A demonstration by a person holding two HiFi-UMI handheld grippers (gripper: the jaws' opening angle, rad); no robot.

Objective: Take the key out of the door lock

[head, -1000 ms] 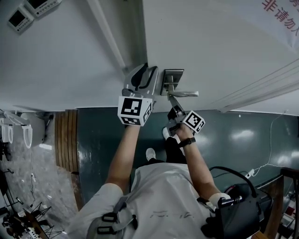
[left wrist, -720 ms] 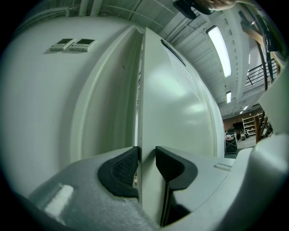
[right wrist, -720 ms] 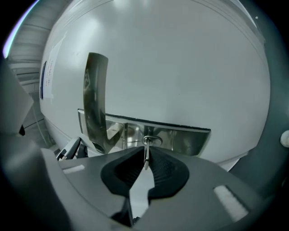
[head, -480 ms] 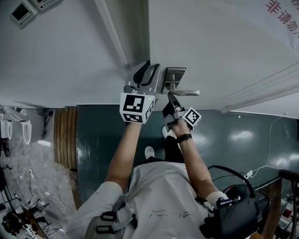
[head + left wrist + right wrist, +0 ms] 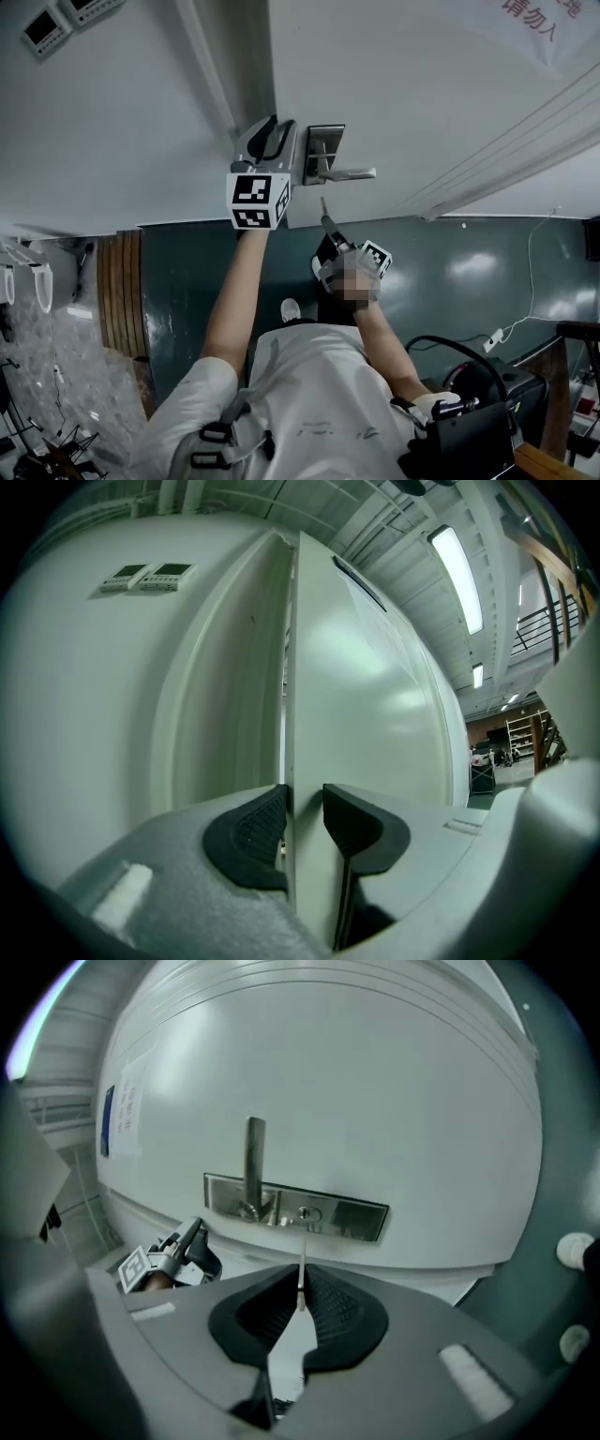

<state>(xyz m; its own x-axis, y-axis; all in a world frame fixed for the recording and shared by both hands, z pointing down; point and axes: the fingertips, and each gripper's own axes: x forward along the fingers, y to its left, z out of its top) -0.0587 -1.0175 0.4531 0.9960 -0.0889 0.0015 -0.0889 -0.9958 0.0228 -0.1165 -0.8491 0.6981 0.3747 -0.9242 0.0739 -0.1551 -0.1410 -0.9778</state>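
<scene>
Key (image 5: 300, 1277) sits clear of the lock plate (image 5: 347, 1215), its thin blade pinched edge-on between the narrow pads of the right gripper (image 5: 300, 1305), whose jaws are opening slightly. Open air separates its tip from the keyhole (image 5: 304, 1213) at twelve o'clock, and the lever handle (image 5: 254, 1162) stands at eleven. The left gripper (image 5: 305, 819) clamps the free edge of the door (image 5: 375, 696), one pad on each face, with the frame (image 5: 216, 705) just beside at nine o'clock.
</scene>
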